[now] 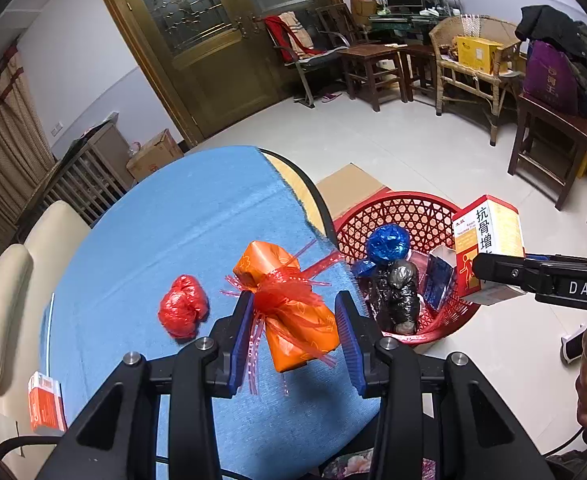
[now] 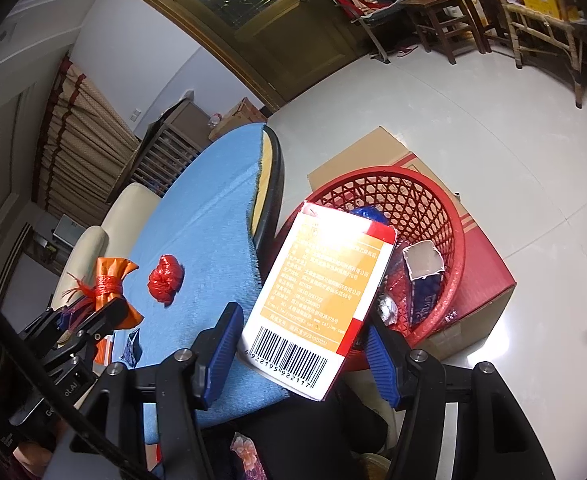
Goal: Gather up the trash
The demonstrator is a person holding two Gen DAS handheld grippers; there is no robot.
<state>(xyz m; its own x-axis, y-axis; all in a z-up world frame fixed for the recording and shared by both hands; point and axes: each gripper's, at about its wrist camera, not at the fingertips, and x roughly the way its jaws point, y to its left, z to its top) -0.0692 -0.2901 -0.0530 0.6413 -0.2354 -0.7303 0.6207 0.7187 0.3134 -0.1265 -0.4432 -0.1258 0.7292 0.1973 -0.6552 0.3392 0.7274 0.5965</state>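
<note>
- Left wrist view: the orange wrapped bundle (image 1: pixel 293 304), tied with red ribbon, sits at frame centre between the blue fingers (image 1: pixel 241 340) of the left gripper (image 1: pixel 295 344); the left pad touches the ribbon, the right pad stands just beside the bundle, and whether the pads press on it cannot be told.
- The bundle hangs above the blue cloth on the table (image 1: pixel 165 232); a crumpled red bag (image 1: pixel 183 312) lies on the cloth to the left of it, apart from the fingers.
- Right wrist view: the right gripper (image 2: pixel 301 344) is clenched on a white, orange and red carton (image 2: pixel 321 300), barcode end nearest the camera, tilted, at frame centre.
- The carton is held in front of the rim of the red lattice basket (image 2: pixel 425 200), which stands right of the table edge on a cardboard box (image 2: pixel 481 280) on the floor.
- Inside the basket, left wrist view: a blue bag ball (image 1: pixel 387 242), a black bag (image 1: pixel 399 296) and a blue open-topped carton (image 1: pixel 439 280).
- Lower left of the left wrist view: a small orange box (image 1: pixel 45 408) at the table edge.
</note>
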